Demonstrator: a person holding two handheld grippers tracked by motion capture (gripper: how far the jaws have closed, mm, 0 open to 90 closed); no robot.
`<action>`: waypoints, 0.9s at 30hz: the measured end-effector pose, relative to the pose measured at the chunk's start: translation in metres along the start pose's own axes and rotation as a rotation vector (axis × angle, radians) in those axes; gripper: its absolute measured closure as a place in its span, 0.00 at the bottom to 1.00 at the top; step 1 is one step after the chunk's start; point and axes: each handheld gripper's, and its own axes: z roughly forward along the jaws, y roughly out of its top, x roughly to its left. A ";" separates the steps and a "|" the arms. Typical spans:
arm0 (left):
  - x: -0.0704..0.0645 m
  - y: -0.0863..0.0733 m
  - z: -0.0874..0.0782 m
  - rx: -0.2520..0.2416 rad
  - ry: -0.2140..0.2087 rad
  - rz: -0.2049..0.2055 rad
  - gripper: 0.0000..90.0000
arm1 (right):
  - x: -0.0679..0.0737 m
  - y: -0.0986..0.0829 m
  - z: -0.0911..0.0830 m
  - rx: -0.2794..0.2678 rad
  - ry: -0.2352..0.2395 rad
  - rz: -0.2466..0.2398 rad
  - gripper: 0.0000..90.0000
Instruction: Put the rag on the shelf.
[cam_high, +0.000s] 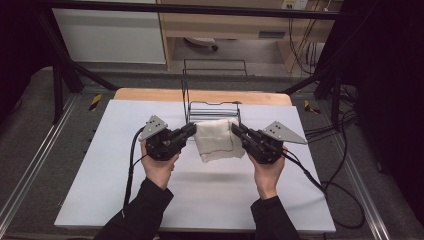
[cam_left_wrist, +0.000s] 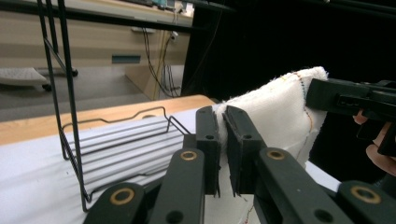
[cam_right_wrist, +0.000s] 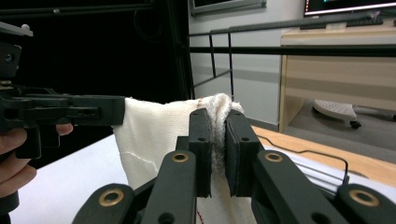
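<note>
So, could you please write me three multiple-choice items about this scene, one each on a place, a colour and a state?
1. Where is the wire rack relative to the cloth?
A. Behind it, farther from the person
B. Under the table
C. In the person's right hand

2. What colour is the cloth?
A. Blue
B. White
C. Black

3. How is the cloth held?
A. Lying flat, untouched
B. By the left claw alone
C. Pinched by the left claw and the right claw, one at each side

Answers: 1 A, the high view shows the rack beyond the cloth. 2 B, it looks white in every view. 3 C, each gripper view shows jaws closed on fabric.
</note>
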 end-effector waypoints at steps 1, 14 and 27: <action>0.001 0.002 0.000 -0.006 0.001 0.001 0.93 | 0.001 0.002 0.001 -0.003 -0.003 -0.001 0.92; 0.004 0.030 -0.005 -0.068 0.004 0.014 0.93 | 0.006 0.023 0.010 -0.076 -0.022 -0.006 0.92; 0.009 0.054 -0.001 -0.114 0.008 0.017 0.93 | 0.005 0.045 0.021 -0.133 -0.044 -0.002 0.92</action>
